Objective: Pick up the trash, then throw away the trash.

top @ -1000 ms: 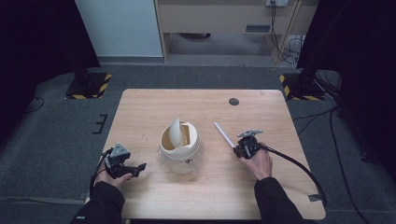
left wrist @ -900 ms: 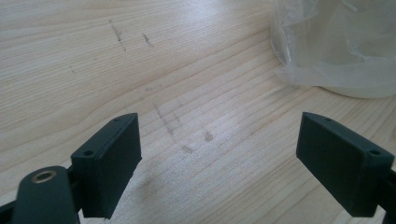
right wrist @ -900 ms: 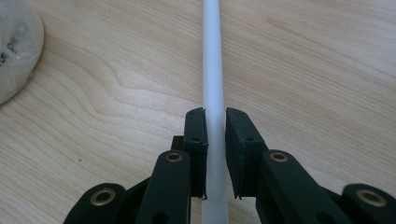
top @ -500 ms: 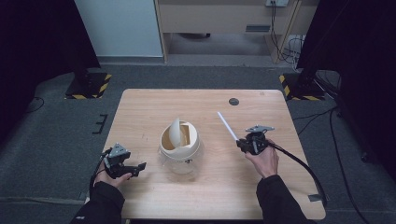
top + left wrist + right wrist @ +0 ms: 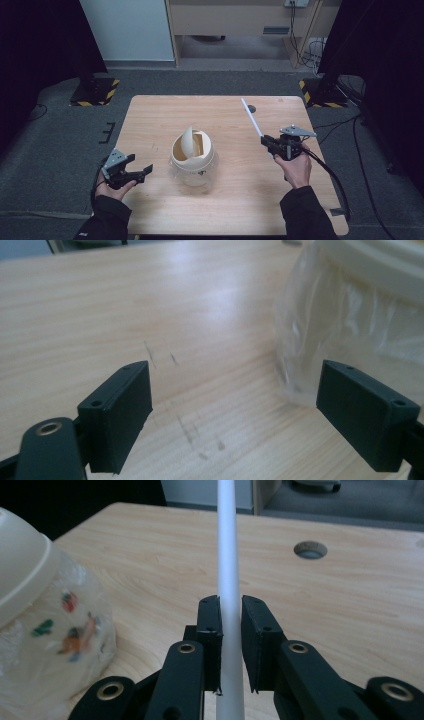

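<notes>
My right gripper (image 5: 231,630) has its jaws clenched on a thin white plastic rod (image 5: 251,117), held above the light wooden table (image 5: 165,117). My left gripper (image 5: 235,410) jaws stand released beside a clear plastic jar (image 5: 194,167).

even, soft overhead light on the table (image 5: 225,115), dark surroundings; close gripper views look slightly blurred, perhaps defocused.

One table (image 5: 165,112) carries one clear jar (image 5: 194,170) with one cream swing lid (image 5: 192,145), standing near its middle. One white straw (image 5: 251,117) is in view, and two claws: one left claw (image 5: 142,174), one right claw (image 5: 265,142). One round hole (image 5: 251,108) sits near the table's far edge.
</notes>
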Demonstrator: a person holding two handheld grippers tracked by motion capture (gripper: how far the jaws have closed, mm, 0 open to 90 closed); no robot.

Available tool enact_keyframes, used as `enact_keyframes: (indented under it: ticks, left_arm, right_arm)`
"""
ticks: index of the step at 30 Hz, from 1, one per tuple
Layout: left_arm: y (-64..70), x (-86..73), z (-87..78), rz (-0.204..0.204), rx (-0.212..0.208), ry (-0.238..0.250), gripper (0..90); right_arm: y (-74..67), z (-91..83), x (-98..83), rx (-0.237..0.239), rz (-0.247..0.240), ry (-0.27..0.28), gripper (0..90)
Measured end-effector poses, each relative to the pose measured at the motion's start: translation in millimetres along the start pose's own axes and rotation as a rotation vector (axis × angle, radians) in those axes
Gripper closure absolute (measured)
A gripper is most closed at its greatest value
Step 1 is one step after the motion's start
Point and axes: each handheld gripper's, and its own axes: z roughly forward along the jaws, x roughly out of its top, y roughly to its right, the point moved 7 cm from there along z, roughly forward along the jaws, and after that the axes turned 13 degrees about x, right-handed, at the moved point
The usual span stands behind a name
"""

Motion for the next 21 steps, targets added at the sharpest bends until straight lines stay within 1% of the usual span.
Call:
enact_keyframes:
  ticks: [1,3,4,5,6,7,8,9,10,12,13,14,15,16,17,18,19,20,21]
  left_arm:
    - [0.0,0.0,0.0,0.000,0.000,0.000,14.0]
    - [-1.5,7.6,-5.4,-0.023,0.002,0.039,14.0]
    - [-1.9,11.7,-8.4,-0.039,0.002,0.060,14.0]
    - [-2.0,16.1,-11.6,-0.056,-0.001,0.081,14.0]
    - [-1.7,25.1,-18.4,-0.086,-0.010,0.126,14.1]
    - [-1.3,29.5,-21.7,-0.093,-0.011,0.149,14.1]
    - [-0.7,33.4,-24.9,-0.095,-0.011,0.168,14.2]
    - [-0.7,33.4,-24.9,-0.095,-0.011,0.168,14.2]
    - [1.3,40.4,-30.5,-0.098,-0.013,0.203,14.4]
    - [4.0,46.8,-35.6,-0.103,-0.017,0.233,14.6]
    - [4.0,46.8,-35.6,-0.103,-0.017,0.233,14.8]
    - [7.4,53.6,-40.3,-0.109,-0.025,0.262,14.9]
    - [8.4,57.0,-42.8,-0.105,-0.020,0.278,14.9]
    - [10.3,60.6,-45.2,-0.105,-0.024,0.292,15.1]
    - [13.8,64.4,-47.4,-0.114,-0.039,0.306,15.3]
    - [13.8,64.4,-47.4,-0.114,-0.039,0.306,15.4]
    - [15.9,67.7,-49.9,-0.109,-0.044,0.320,15.4]
    - [21.6,74.4,-54.6,-0.112,-0.057,0.346,15.8]
    - [21.6,74.4,-54.6,-0.112,-0.057,0.346,15.9]
  right_arm:
    - [0.0,0.0,0.0,0.000,0.000,0.000,79.2]
    - [-1.4,-5.2,5.7,0.004,-0.010,0.026,79.1]
    - [-1.4,-5.2,5.7,0.004,-0.010,0.026,79.1]
    - [-2.0,-6.6,7.8,0.006,-0.013,0.037,79.2]
    - [-3.6,-9.0,11.6,0.012,-0.016,0.057,79.2]
    - [-4.4,-10.0,13.3,0.017,-0.017,0.066,79.1]
    - [-5.2,-10.7,14.7,0.021,-0.019,0.073,79.1]
    - [-5.9,-11.4,15.7,0.026,-0.022,0.077,79.2]
    - [-7.0,-11.9,16.6,0.035,-0.020,0.083,79.1]
    - [-9.3,-13.3,18.6,0.052,-0.022,0.100,79.1]
    - [-9.3,-13.3,18.6,0.052,-0.022,0.100,79.1]
    - [-11.8,-15.0,20.9,0.060,-0.026,0.114,79.1]
    - [-13.5,-16.0,22.5,0.068,-0.028,0.121,79.2]
    - [-15.2,-17.1,24.5,0.072,-0.034,0.130,79.1]
    - [-17.1,-18.4,26.6,0.078,-0.038,0.139,79.1]
    - [-17.1,-18.4,26.6,0.078,-0.038,0.139,79.1]
    - [-19.1,-19.9,28.7,0.084,-0.042,0.144,79.1]
    - [-22.8,-23.6,33.8,0.090,-0.052,0.161,79.1]
    - [-22.8,-23.6,33.8,0.090,-0.052,0.161,79.1]
